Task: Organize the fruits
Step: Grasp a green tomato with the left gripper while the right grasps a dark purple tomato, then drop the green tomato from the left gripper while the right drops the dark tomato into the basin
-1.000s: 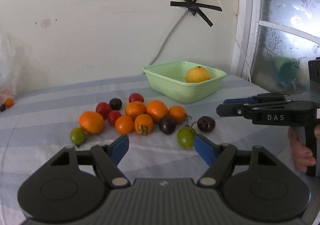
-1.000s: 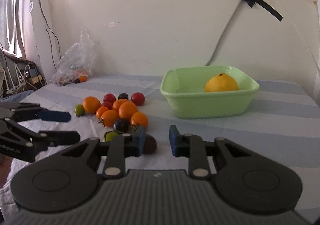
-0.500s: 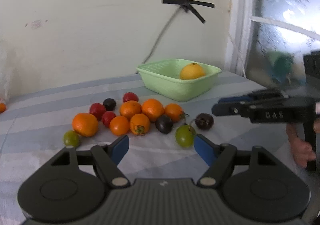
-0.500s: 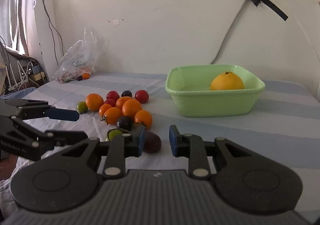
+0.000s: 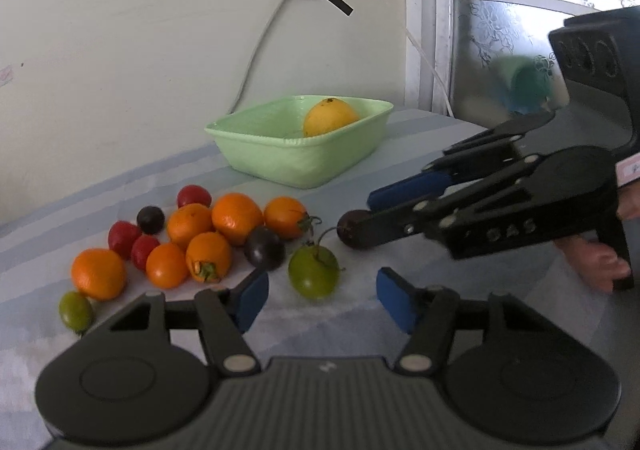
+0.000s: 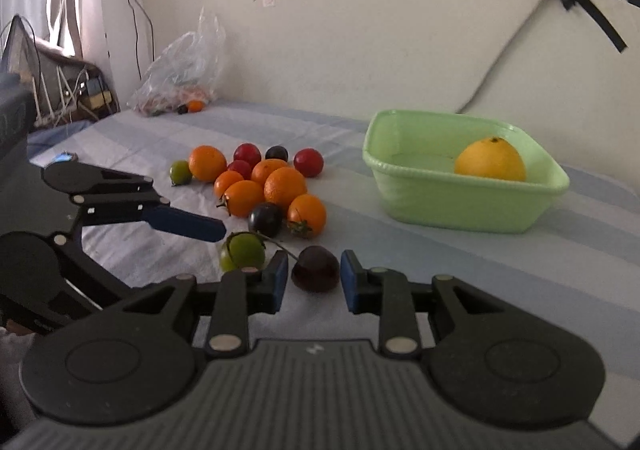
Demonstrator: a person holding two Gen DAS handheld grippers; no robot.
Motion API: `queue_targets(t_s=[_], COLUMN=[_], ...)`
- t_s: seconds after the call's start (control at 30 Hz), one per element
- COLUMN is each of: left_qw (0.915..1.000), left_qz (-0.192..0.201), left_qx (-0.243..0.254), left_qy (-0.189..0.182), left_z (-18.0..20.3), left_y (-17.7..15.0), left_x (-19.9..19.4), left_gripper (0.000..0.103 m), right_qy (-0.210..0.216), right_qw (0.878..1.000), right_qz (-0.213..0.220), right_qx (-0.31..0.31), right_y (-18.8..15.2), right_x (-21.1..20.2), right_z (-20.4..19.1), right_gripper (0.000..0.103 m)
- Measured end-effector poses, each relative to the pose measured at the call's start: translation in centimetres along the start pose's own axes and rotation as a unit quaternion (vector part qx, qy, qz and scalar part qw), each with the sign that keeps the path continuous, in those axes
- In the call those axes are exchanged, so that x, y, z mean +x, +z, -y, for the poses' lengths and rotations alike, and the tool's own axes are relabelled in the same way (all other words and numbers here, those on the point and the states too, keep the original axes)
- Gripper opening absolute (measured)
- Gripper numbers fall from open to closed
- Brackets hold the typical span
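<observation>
Orange (image 5: 236,216), red and dark tomatoes lie in a cluster on the striped cloth (image 5: 360,330). A green bowl (image 5: 288,164) (image 6: 460,206) behind them holds one yellow citrus (image 5: 330,116) (image 6: 490,160). My left gripper (image 5: 321,282) has its jaws closing with a green tomato (image 5: 313,272) (image 6: 242,250) in the gap at the tips, and the pads are clear of it. My right gripper (image 6: 314,278) (image 5: 360,216) is shut on a dark purple tomato (image 6: 316,268) (image 5: 348,232) that rests on the cloth and fills the narrow gap between its pads.
A clear plastic bag (image 6: 184,78) with a few small fruits lies at the far left by the wall. Cables and plugs (image 6: 72,94) crowd the left corner. A frosted window (image 5: 540,10) bounds the right side. A person's hand (image 5: 596,262) grips the right handle.
My left gripper has come closer to the green tomato and its jaws have narrowed. My right gripper has slid forward and the dark purple tomato now sits between its pads.
</observation>
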State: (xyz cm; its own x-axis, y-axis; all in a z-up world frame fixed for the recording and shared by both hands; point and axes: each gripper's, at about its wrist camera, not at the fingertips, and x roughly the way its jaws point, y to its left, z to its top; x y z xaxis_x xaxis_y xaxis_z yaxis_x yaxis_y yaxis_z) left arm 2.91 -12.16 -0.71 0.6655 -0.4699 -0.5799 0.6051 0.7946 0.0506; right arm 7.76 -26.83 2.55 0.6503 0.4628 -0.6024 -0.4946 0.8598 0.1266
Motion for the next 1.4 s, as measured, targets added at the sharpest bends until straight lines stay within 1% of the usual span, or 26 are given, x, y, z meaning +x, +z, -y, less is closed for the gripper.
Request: queue_targets(t_s=[0.03, 0.07, 0.1, 0.17, 0.23, 0.3, 0.43, 0.53, 0.63, 0.73, 0.83, 0.9, 0.93, 1.0, 1.03, 1.07, 1.1, 1.13, 1.2, 1.27, 1.33, 1.4], left_qw=[1.0, 1.0, 0.9999, 0.9998, 0.9996, 0.9994, 0.999, 0.9982, 0.9971, 0.9967, 0.9978, 0.9985, 0.9987, 0.9989, 0.999, 0.999, 0.999, 0.9989, 0.9987, 0.9974, 0.9944, 0.99], left_qz=[-0.003, -0.009, -0.015, -0.013, -0.012, -0.01, 0.022, 0.044, 0.067, 0.067, 0.054, 0.039, 0.035, 0.031, 0.03, 0.028, 0.028, 0.027, 0.033, 0.05, 0.073, 0.093], left_qx=[0.002, 0.001, -0.005, -0.014, -0.025, -0.033, -0.038, -0.04, -0.034, -0.043, -0.037, -0.036, -0.036, -0.034, -0.032, -0.032, -0.034, -0.036, -0.04, -0.052, -0.076, -0.104], left_qy=[0.001, 0.001, -0.003, -0.005, -0.009, -0.005, -0.009, -0.011, -0.015, -0.019, -0.013, -0.013, -0.013, -0.011, -0.011, -0.01, -0.01, -0.008, -0.005, -0.002, 0.006, 0.023], left_z=[0.0, 0.0, -0.2, -0.5, -0.9, -1.0, -1.3, -1.8, -2.3, -3.2, -3.8, -3.9, -3.9, -3.8, -3.8, -3.8, -3.9, -4.0, -4.2, -4.9, -6.2, -8.0], left_y=[0.1, 0.1, 0.2, 0.2, 0.1, 0.2, 1.5, 3.9, 6.7, 9.1, 10.5, 10.9, 11.0, 10.8, 10.8, 10.7, 10.5, 10.4, 10.4, 10.3, 10.1, 9.3], left_x=[0.3, 0.6, 0.9, 0.9, 0.9, 0.6, -0.1, 0.4, 1.8, 4.2, 6.8, 8.1, 8.5, 8.9, 9.1, 9.1, 9.0, 8.9, 8.3, 6.8, 4.6, 2.0], left_gripper=[0.049, 0.046, 0.04, 0.028, 0.028, 0.028, 0.028, 0.028, 0.028, 0.029, 0.029, 0.03, 0.033, 0.034, 0.039, 0.043, 0.05, 0.056, 0.056, 0.056, 0.056, 0.057], right_qy=[-0.001, 0.004, 0.01, 0.006, 0.004, 0.005, -0.004, -0.029, -0.069, -0.098, -0.123, -0.129, -0.131, -0.131, -0.133, -0.131, -0.127, -0.123, -0.121, -0.123, -0.121, -0.117], right_qw=[1.0, 1.0, 1.0, 1.0, 1.0, 1.0, 0.999, 0.996, 0.992, 0.988, 0.986, 0.987, 0.986, 0.987, 0.986, 0.986, 0.987, 0.987, 0.987, 0.986, 0.985, 0.984], right_qz=[-0.004, -0.007, -0.012, -0.025, -0.018, -0.002, 0.045, 0.081, 0.098, 0.099, 0.088, 0.081, 0.081, 0.079, 0.078, 0.078, 0.078, 0.077, 0.078, 0.083, 0.094, 0.109], right_qx=[-0.002, 0.0, 0.004, 0.002, -0.004, -0.002, 0.021, 0.032, 0.047, 0.07, 0.066, 0.059, 0.057, 0.055, 0.056, 0.06, 0.066, 0.072, 0.076, 0.075, 0.075, 0.078], right_y=[0.0, 0.0, 0.0, -0.2, -0.2, -0.3, 0.3, 1.3, 2.7, 3.7, 4.3, 4.3, 4.2, 4.0, 3.8, 3.6, 3.5, 3.4, 3.3, 3.4, 3.6, 3.7], right_x=[0.4, 0.6, 0.9, 1.4, 1.2, 0.4, -1.4, -2.1, -2.0, -0.9, 0.4, 0.9, 1.0, 1.2, 1.2, 1.2, 1.3, 1.3, 1.3, 1.0, 0.4, -0.5], right_z=[0.0, 0.1, 0.2, 0.2, -0.1, -0.1, 0.9, 1.9, 3.7, 6.0, 7.3, 7.6, 7.7, 7.6, 7.7, 7.8, 7.9, 8.1, 8.1, 7.7, 7.3, 6.9], right_gripper=[0.033, 0.033, 0.033, 0.032, 0.032, 0.031, 0.031, 0.031, 0.032, 0.032, 0.032, 0.032, 0.032, 0.033, 0.033, 0.033, 0.033, 0.034, 0.034, 0.034, 0.034, 0.034])
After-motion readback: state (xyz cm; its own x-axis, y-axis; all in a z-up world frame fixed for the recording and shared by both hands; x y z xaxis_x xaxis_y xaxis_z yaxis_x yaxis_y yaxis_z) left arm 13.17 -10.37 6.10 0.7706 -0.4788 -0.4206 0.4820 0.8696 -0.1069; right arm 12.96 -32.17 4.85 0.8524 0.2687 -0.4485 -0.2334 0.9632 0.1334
